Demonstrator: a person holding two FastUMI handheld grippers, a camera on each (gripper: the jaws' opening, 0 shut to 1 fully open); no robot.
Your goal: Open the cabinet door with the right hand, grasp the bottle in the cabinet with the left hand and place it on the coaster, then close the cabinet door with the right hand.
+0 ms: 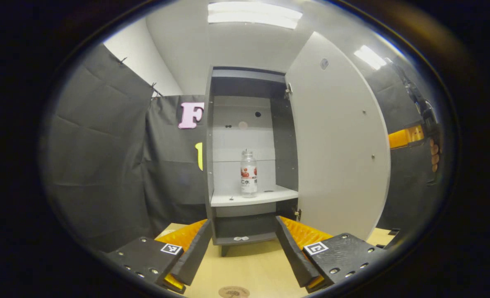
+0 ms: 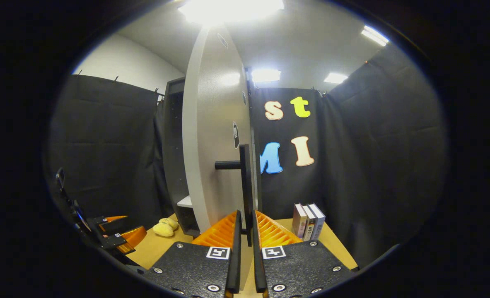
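- The right gripper [image 2: 245,231] sits nearest the lens at 6 o'clock, fingers nearly together, pinching the door's handle [image 2: 246,186].
- The cabinet door [image 1: 336,149] stands swung open.
- The left gripper [image 1: 243,244] is spread wide, holding nothing.
- The bottle [image 1: 248,174] stands upright on the cabinet shelf [image 1: 253,198], toward 12 o'clock from that gripper.
- The coaster [image 1: 233,292] lies at 6 o'clock on the table [image 1: 249,265].

- bottle [image 1: 248,174]: clear glossy plastic, paper-looking label
- cabinet door [image 2: 216,136]: matt, slightly speckled finish
- desk [image 1: 249,269]: smooth light wood
- booth wall [image 2: 373,157]: matt cloth
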